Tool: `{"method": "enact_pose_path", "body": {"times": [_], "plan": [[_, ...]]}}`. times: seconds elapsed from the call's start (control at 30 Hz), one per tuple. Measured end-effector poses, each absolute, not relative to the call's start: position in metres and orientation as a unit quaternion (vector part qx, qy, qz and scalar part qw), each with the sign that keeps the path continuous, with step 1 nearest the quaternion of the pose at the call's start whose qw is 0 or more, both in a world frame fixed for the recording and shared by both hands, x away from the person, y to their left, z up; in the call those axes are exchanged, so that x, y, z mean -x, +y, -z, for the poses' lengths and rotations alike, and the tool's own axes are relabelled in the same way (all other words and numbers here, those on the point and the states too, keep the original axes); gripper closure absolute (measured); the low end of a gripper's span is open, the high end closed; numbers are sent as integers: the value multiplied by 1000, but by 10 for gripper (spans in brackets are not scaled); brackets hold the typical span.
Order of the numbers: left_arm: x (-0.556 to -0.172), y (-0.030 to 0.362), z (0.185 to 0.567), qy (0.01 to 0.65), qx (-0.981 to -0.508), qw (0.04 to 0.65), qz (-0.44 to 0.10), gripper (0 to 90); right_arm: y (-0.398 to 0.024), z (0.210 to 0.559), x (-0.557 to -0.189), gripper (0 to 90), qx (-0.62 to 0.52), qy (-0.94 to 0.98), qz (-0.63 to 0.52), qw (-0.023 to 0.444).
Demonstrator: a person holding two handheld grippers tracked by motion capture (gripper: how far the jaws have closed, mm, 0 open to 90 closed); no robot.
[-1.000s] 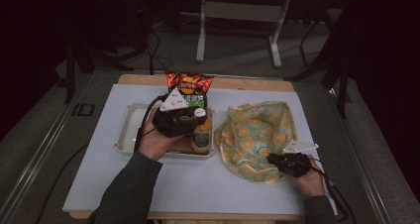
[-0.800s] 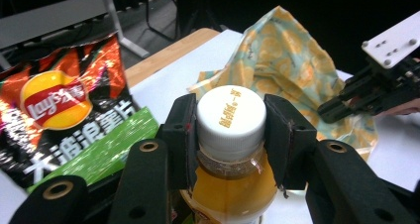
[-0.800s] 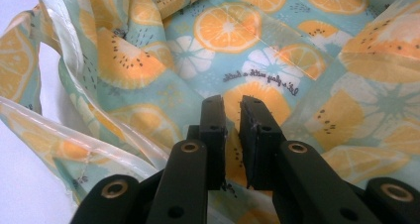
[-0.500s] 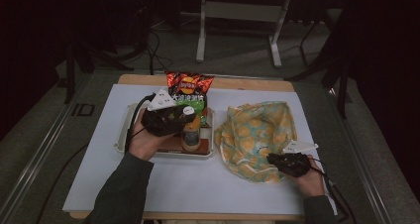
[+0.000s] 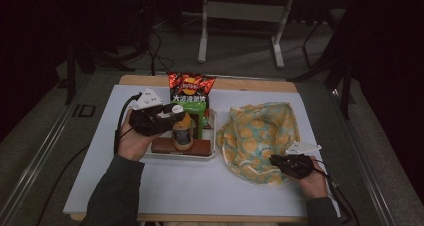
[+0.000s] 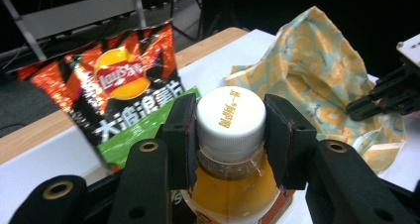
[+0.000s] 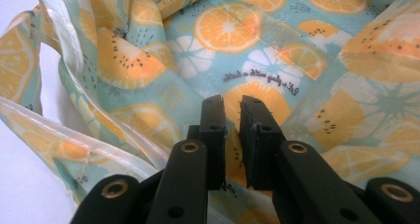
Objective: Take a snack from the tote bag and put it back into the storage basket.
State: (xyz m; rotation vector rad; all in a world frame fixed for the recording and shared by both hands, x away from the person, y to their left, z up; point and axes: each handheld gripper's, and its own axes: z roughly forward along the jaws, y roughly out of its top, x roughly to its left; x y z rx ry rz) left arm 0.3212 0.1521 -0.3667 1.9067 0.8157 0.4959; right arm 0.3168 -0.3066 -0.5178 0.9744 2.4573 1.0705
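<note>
The left gripper (image 6: pixel 230 130) squeezes the white cap of the bottle (image 6: pixel 229 179), right between its fingers (image 6: pixel 289 135), over the tray (image 5: pixel 177 157); at three o'clock, the right gripper (image 7: pixel 231 130) pinches the orange-print bag (image 7: pixel 277 50).

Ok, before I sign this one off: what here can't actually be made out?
- Bottle: left gripper view, label and base cut off by the bottom edge and the left gripper.
- Tray: high view, its left part hidden by the hand and gripper.
- Fabric bag: right gripper view, whether anything lies inside is hidden by folds; the right gripper covers the pinched edge.
- Chip bag: high view, small print too small.
</note>
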Motion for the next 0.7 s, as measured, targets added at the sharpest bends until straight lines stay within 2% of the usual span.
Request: {"method": "enact_pose_path", "body": {"times": [0.7], "plan": [[-316,208,369,367,-770,471,-225,583,-306,518,-317,809,-337,853,-372,143]]}}
